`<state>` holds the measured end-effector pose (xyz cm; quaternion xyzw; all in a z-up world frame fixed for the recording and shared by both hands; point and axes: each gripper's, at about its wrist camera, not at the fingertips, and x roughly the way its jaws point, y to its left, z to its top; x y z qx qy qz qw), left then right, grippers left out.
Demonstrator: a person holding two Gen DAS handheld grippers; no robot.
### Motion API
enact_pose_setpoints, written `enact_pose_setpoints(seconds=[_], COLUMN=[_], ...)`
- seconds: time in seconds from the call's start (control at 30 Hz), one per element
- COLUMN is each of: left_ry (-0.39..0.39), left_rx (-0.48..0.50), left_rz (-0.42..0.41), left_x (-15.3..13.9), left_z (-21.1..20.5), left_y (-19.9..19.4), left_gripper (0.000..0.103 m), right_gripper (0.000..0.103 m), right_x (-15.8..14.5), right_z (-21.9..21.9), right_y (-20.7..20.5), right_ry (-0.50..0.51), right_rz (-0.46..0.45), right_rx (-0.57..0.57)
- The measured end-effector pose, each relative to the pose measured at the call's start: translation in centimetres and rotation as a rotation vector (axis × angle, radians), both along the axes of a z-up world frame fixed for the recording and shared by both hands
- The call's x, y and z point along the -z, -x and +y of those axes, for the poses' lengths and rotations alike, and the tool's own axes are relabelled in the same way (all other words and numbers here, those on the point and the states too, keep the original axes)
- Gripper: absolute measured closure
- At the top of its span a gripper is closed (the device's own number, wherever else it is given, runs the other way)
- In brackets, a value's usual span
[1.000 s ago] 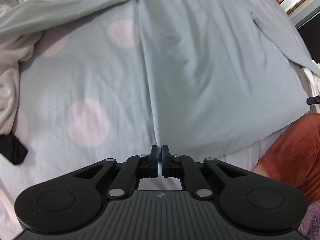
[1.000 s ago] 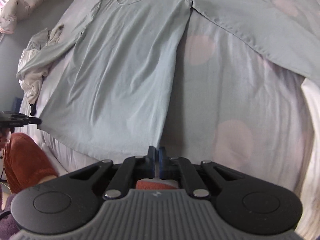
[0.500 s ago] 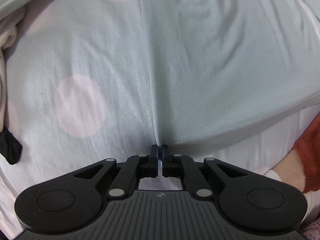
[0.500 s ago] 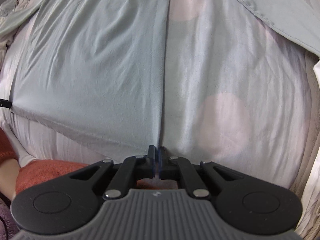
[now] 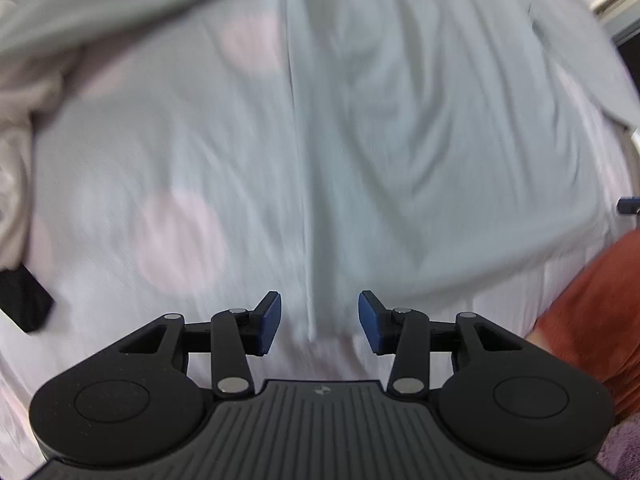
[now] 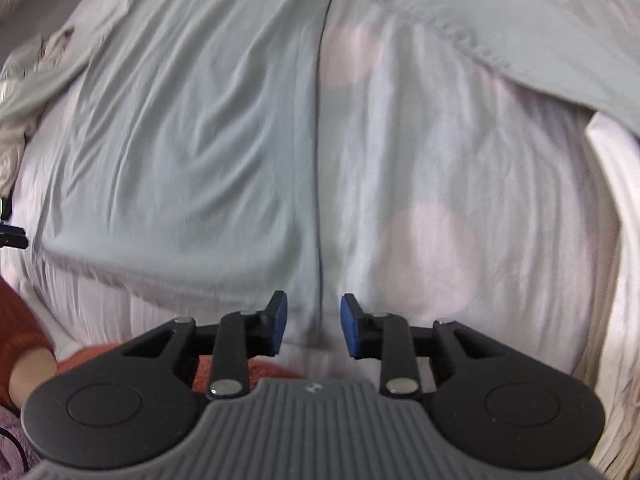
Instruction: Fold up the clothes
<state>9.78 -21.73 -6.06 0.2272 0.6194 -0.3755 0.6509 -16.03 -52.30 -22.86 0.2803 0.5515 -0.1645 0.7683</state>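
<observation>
shirt (image 5: pixel 420 128) lies flat on dotted sheet (image 5: pixel 168 168). left gripper (image 5: pixel 319 322) and right gripper (image 6: pixel 312 324): jaws have just been opening, now apart, straddling the shirt's side edges near the hem, pads clear.

A long-sleeved shirt (image 6: pixel 192 140) lies spread flat on the bed (image 6: pixel 460 208), hem toward the near edge. In the right wrist view its body fills the left half, and one sleeve (image 6: pixel 520 52) runs off toward the upper right. In the left wrist view crumpled clothes (image 5: pixel 20 128) lie at the far left beside the other sleeve (image 5: pixel 100 4).
</observation>
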Motion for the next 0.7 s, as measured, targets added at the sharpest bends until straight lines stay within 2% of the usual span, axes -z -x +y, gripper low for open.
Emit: enact_pose_setpoints(seconds=[0.13,0.2,0.3,0.4,0.53,0.7], left_ry=[0.103,0.151,0.202,0.212,0.224,0.233], left_rx=[-0.08,-0.128,-0.21,-0.304,-0.428,-0.58], left_rz=[-0.08,-0.127,-0.209,-0.304,-0.412,-0.515], left_x=[-2.5,-3.7,-5.2,-6.6,-8.7,-10.1], left_z=[0.9,1.7,2.8,5.5,9.1,13.5], left_y=[-1.9,-3.0,-4.9,-7.7,-11.9,-16.9], left_gripper=[0.062,0.062,0.062,0.062,0.062,0.061], right_gripper=[0.07,0.064,0.063,0.062,0.062,0.061], right_x=[-1.1,-1.5,-2.0,-2.5,-1.8,-0.6], right_z=[-1.1,-1.1,-0.6,0.0,0.8,0.9], right_y=[0.4,-0.4,-2.4,-4.2,-6.8,-7.0], right_ry=[0.053,0.089,0.123,0.133,0.194,0.171], right_rz=[-0.077,-0.117,-0.176,-0.222,-0.199,-0.191], right_rx=[0.081,0.132,0.2,0.235,0.2,0.188])
